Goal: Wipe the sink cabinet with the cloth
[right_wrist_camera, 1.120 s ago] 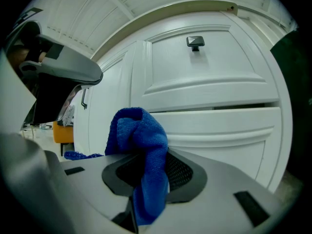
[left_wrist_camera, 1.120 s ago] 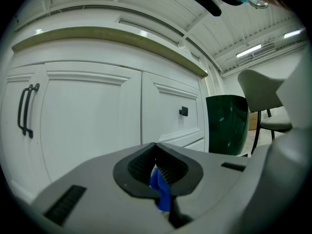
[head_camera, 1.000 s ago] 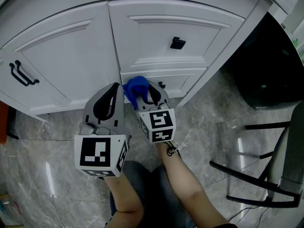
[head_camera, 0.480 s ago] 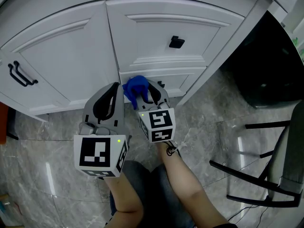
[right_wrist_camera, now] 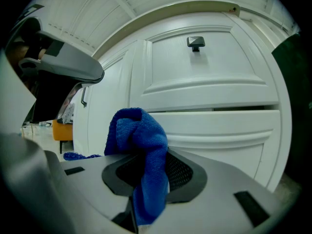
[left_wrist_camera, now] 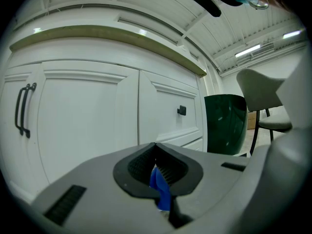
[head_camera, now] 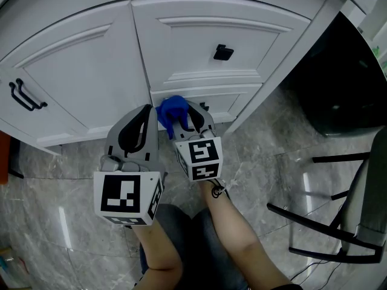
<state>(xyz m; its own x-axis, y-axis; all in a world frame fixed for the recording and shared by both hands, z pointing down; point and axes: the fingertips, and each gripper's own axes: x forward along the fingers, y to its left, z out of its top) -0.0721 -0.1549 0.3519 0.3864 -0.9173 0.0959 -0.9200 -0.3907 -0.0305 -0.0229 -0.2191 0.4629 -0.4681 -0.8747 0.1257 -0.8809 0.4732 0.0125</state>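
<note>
Between the right gripper's (right_wrist_camera: pixel 148 162) jaws, clamped tight: the cloth (right_wrist_camera: pixel 141 140), bunched above the tips. Just left of it, the left gripper (left_wrist_camera: pixel 157 174), closed on a blue sliver, seemingly the same cloth. Just ahead, the sink cabinet (head_camera: pixel 199 38), seemingly untouched. Hardly shifts from a second ago; suggests no wiping stroke begun.

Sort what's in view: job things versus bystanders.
In the job:
blue cloth, pinched in the right gripper
left gripper, shut on a blue fold, apparently the same cloth
white sink cabinet

Just about:
dark green bin
chair
orange object
</note>
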